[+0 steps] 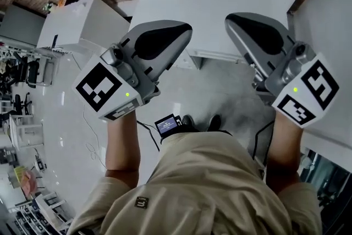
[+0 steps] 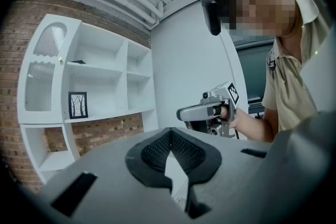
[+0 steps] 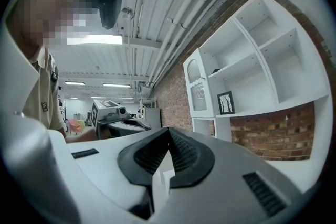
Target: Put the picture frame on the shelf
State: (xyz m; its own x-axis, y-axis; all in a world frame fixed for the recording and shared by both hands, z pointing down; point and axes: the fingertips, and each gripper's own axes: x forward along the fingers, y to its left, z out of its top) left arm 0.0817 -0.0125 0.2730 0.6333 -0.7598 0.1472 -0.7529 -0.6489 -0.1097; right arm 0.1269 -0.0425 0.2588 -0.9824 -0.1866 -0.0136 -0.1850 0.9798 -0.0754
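Your left gripper (image 2: 170, 136) is sitting clenched, pads meeting with nothing between them. Your right gripper (image 3: 168, 134) is showing the same, closed and empty. Neither of the 2 is carrying the picture frame (image 2: 77, 105). It is standing on a ledge of the white shelf (image 2: 105, 115), long axis upright, face turned to the room. From the left gripper it is lying ahead and off to the left, and from the right gripper ahead and off to the right, well apart from both. You are looking, I judge, at a placing already done. The left hand is seeming slightly nearer the shelf.
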